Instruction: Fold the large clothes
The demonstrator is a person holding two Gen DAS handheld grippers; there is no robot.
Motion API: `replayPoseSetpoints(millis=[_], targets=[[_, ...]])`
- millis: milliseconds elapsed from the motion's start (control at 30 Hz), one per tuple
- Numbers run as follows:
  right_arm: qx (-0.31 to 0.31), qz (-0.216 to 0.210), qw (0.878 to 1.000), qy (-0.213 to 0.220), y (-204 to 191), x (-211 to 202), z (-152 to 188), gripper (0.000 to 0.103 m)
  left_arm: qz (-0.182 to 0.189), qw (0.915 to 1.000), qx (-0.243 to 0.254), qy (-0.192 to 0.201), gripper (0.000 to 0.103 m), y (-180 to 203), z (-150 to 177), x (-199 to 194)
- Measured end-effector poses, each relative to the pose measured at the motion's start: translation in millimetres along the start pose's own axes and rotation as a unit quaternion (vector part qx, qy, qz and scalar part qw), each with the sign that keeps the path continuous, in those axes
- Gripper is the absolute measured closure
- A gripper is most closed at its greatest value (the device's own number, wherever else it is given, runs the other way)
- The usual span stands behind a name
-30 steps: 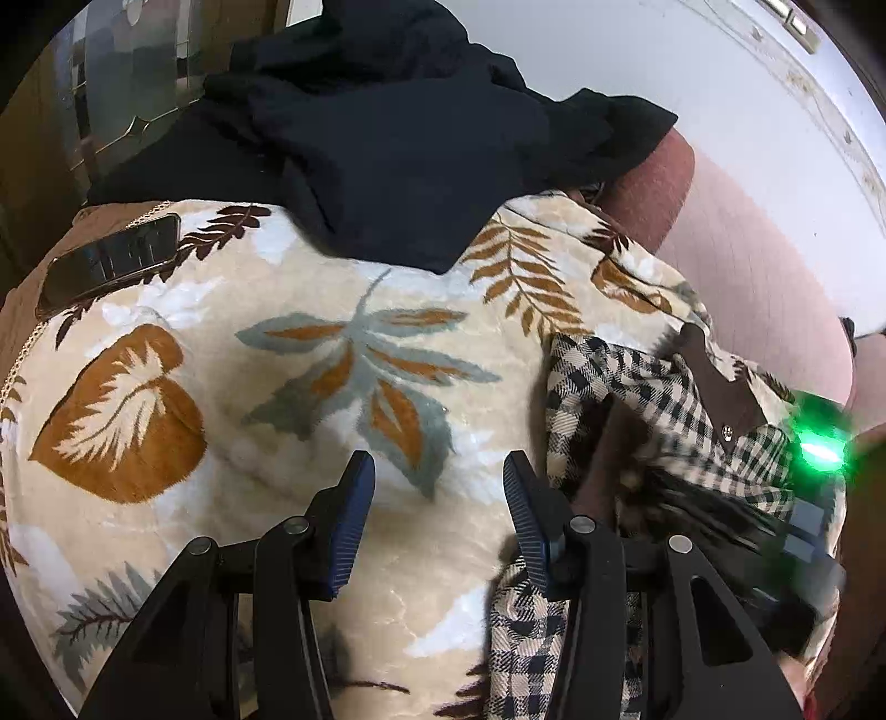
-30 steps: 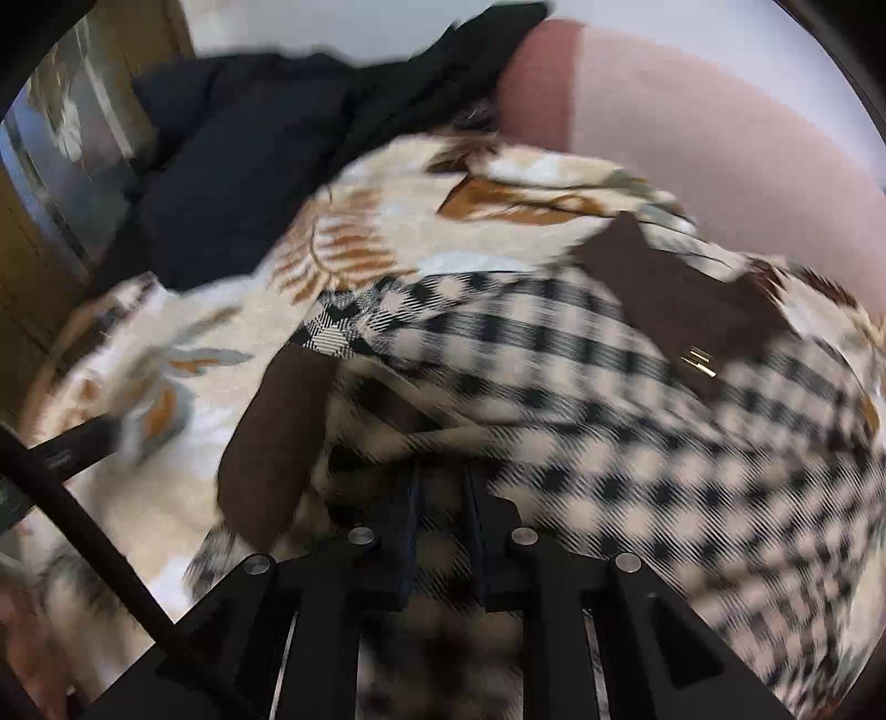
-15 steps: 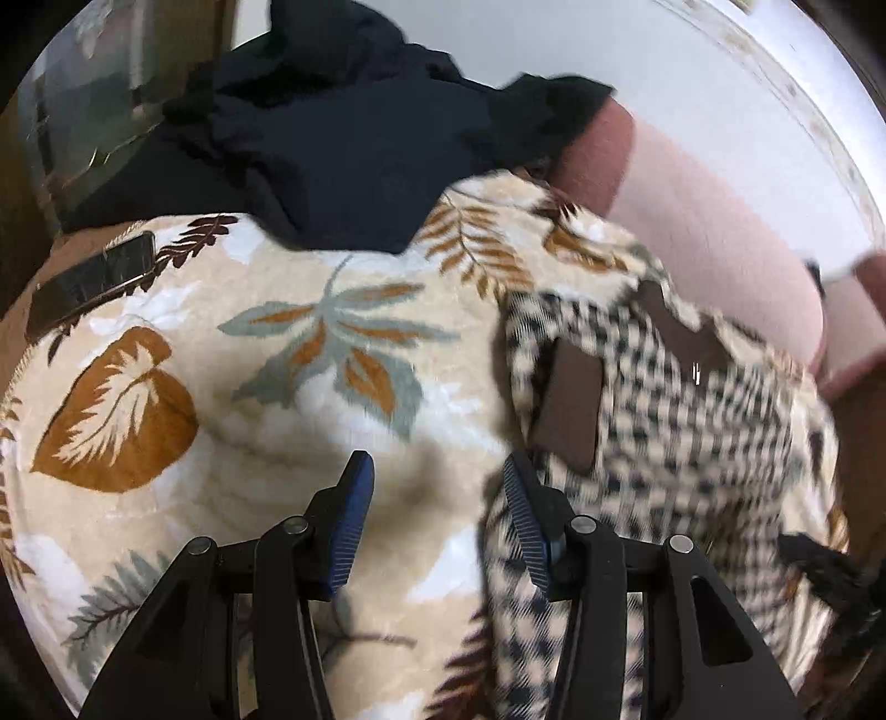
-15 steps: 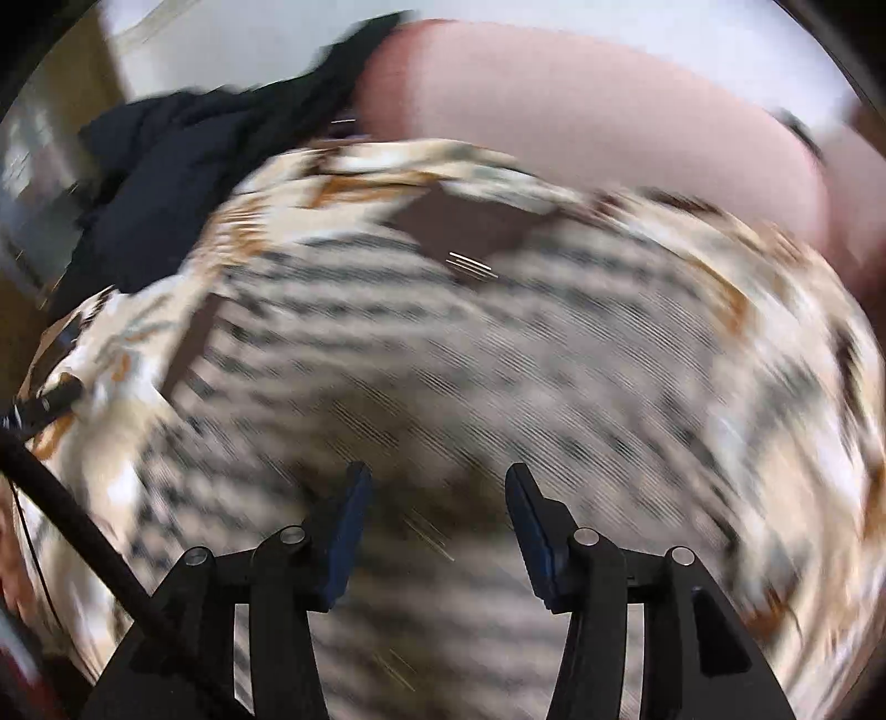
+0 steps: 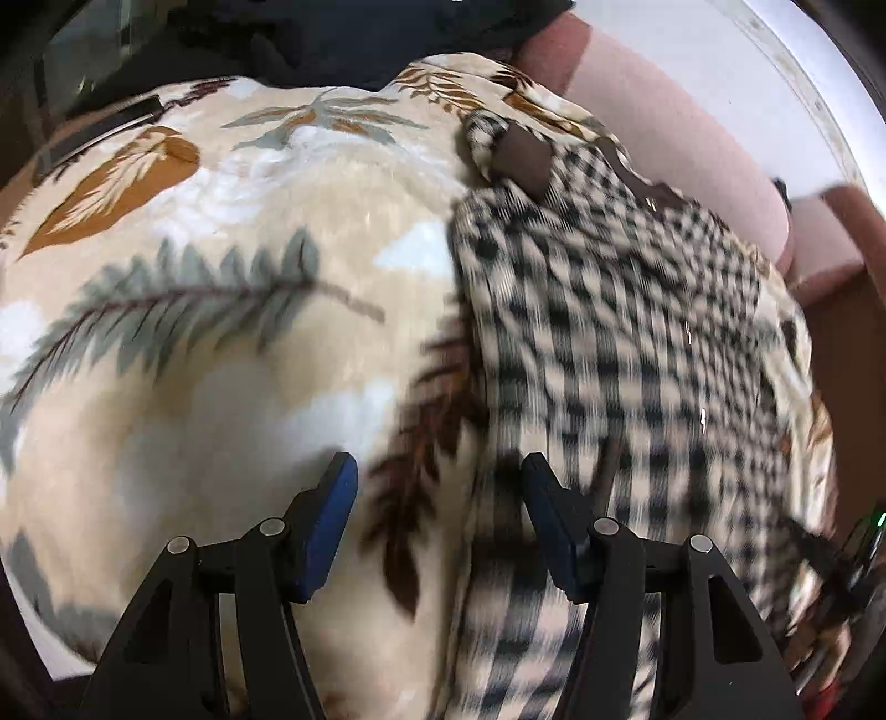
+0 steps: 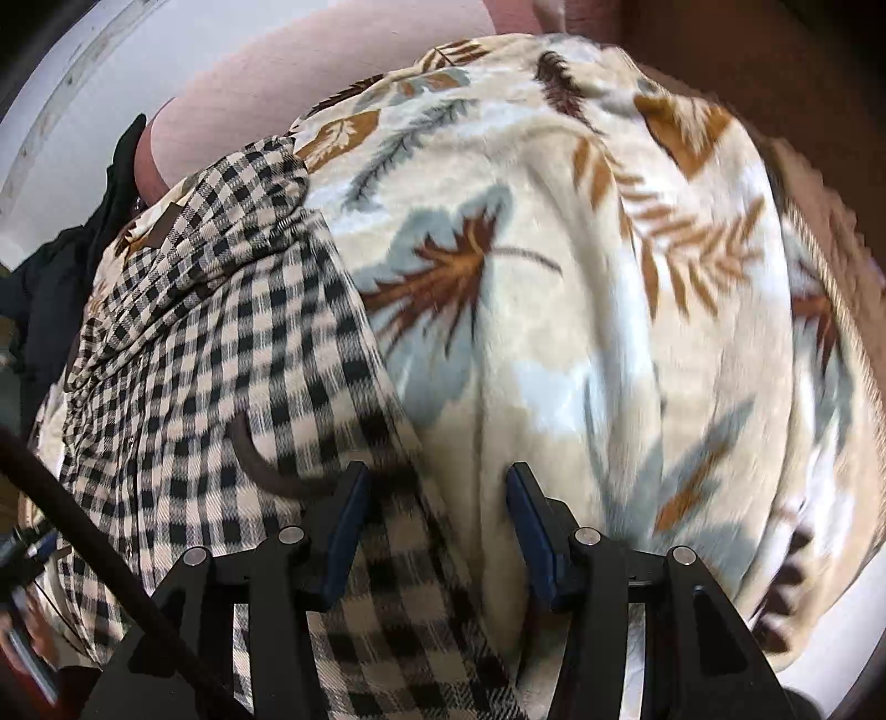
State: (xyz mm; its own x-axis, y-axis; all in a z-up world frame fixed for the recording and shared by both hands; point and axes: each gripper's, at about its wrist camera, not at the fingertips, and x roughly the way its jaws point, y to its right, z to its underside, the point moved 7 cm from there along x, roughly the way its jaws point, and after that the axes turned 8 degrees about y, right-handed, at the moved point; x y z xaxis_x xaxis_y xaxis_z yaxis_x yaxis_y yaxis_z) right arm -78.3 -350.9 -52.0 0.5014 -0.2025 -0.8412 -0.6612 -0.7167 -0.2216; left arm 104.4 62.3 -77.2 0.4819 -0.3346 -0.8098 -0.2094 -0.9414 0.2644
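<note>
Now: Checked Shirt Lies Flat on the Leaf Blanket

Under it all is a big soft blanket (image 5: pixel 232 343) with leaves on it. It covers almost everything in both views. On top of it lies the black-and-cream checked shirt (image 5: pixel 620 354), spread out long, with brown patches near its far end. A pile of dark clothes (image 5: pixel 343 39) sits at the far edge of the blanket.

The left tool (image 5: pixel 434 471) is wide apart and holds nothing. It hangs over the shirt's left edge. The right tool (image 6: pixel 434 476) is wide apart too, holding nothing, over the shirt's right edge (image 6: pixel 354 343).
</note>
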Motion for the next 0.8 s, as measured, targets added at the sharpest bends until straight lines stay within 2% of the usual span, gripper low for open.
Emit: replayPoseSetpoints(millis=[100,200,300,367,467,500,600,700,733,800], targets=[[0.006,-0.007,1.000,0.024,2,-4,1,0.047,0.008,0.9999,-0.002,0.014,0.039,0,21,-14],[0.028,-0.006,0.998,0.048,11,-11,5,0.047,0.036,0.9990,-0.017,0.019,0.037,1,37,-23],[0.058,-0.029,0.997,0.045,19,-11,7,0.047,0.064,0.9974,-0.022,0.024,0.037,5,54,-32],[0.055,-0.052,0.997,0.035,16,-12,11,0.046,0.077,0.9966,-0.017,0.022,0.039,11,62,-34],[0.048,-0.083,0.995,0.025,7,-13,19,0.045,0.093,0.9953,-0.017,0.024,0.049,16,74,-39],[0.051,-0.095,0.994,0.024,6,-15,21,0.045,0.110,0.9934,-0.024,0.022,0.050,19,79,-40],[0.105,-0.176,0.979,0.011,8,-20,28,0.045,0.147,0.9880,-0.045,0.018,0.051,21,87,-40],[0.178,-0.277,0.944,-0.028,9,-20,39,0.049,0.182,0.9810,-0.064,0.020,0.051,22,92,-43],[0.196,-0.296,0.934,-0.039,8,-18,44,0.050,0.186,0.9801,-0.067,0.021,0.051,21,93,-43],[0.198,-0.295,0.933,-0.045,7,-15,52,0.050,0.191,0.9789,-0.071,0.022,0.051,20,93,-43]])
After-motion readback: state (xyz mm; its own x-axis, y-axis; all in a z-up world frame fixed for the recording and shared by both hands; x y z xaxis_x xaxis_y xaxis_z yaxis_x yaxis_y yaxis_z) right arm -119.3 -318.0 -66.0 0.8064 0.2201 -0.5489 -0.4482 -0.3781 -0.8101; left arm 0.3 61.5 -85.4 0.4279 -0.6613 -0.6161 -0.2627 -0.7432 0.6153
